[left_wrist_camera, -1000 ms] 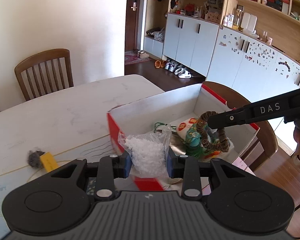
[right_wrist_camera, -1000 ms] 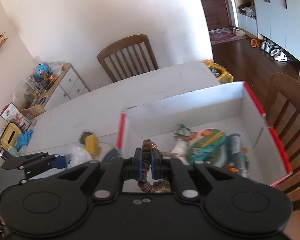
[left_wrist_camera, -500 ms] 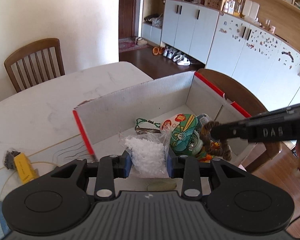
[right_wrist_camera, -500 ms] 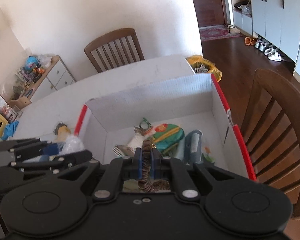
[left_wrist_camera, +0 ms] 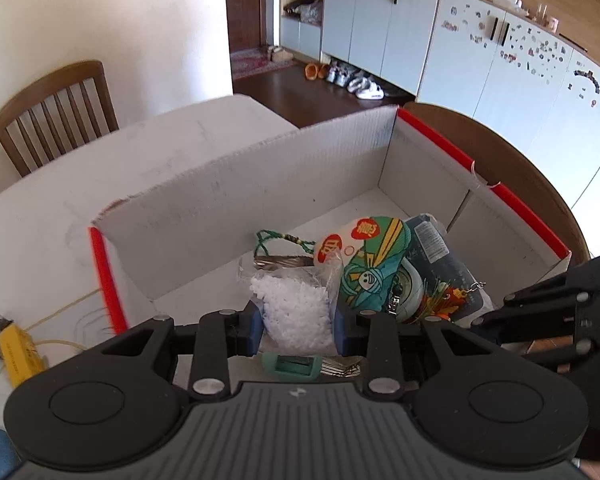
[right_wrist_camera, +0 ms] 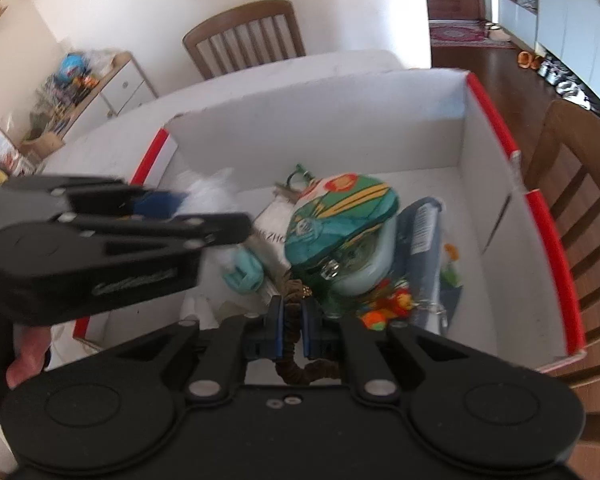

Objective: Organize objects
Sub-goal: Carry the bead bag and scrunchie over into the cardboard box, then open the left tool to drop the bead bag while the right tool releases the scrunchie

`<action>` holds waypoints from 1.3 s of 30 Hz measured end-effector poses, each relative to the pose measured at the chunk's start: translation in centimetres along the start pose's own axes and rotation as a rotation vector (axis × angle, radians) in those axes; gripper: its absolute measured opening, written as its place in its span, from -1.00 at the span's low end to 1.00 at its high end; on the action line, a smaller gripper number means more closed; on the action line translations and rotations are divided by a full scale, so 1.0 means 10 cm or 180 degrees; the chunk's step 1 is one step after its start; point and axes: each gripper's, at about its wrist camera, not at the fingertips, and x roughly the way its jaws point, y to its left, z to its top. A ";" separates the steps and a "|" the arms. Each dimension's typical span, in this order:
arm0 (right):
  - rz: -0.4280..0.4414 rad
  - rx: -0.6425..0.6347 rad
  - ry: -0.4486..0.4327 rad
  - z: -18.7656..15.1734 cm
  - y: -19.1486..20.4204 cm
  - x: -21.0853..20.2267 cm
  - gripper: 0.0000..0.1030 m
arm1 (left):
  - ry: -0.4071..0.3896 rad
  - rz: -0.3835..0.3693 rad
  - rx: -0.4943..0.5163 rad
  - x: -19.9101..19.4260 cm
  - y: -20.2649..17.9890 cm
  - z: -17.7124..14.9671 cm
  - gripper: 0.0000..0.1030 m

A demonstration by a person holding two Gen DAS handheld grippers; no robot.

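Note:
A white cardboard box with red edges (left_wrist_camera: 260, 184) (right_wrist_camera: 492, 200) stands on the table. My left gripper (left_wrist_camera: 296, 320) is shut on a clear bag of white beads (left_wrist_camera: 296, 304) and holds it over the box's near left part. My right gripper (right_wrist_camera: 292, 320) is shut on a brown beaded bracelet (right_wrist_camera: 296, 368) low inside the box. In the box lie a green snack bag (left_wrist_camera: 368, 268) (right_wrist_camera: 340, 208), a dark blue packet (left_wrist_camera: 436, 248) (right_wrist_camera: 420, 236), a green cord (left_wrist_camera: 280, 240) and a teal clip (left_wrist_camera: 296, 366) (right_wrist_camera: 242, 272).
A yellow item with a grey tuft (left_wrist_camera: 16, 348) lies on the table left of the box. Wooden chairs stand behind the table (left_wrist_camera: 56, 112) (right_wrist_camera: 248, 40) and right of the box (right_wrist_camera: 580, 200). Cabinets (left_wrist_camera: 500, 60) line the far wall.
Both grippers have moved forward and down over the box with their loads. The right gripper has dropped lower into it, near the snack bag.

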 end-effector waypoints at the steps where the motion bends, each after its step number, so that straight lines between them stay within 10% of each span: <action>1: -0.0016 -0.0031 0.0003 0.00 0.00 0.01 -0.86 | 0.0030 -0.0011 0.0002 0.03 -0.01 0.00 -0.36; 26: 0.0045 -0.0060 -0.0025 0.01 -0.12 -0.13 -0.57 | 0.0237 0.0077 0.0051 0.18 -0.03 -0.05 -0.36; 39: 0.0042 -0.0020 -0.0231 -0.01 -0.16 -0.34 -0.39 | 0.0017 0.0074 0.0029 -0.13 -0.10 -0.06 0.12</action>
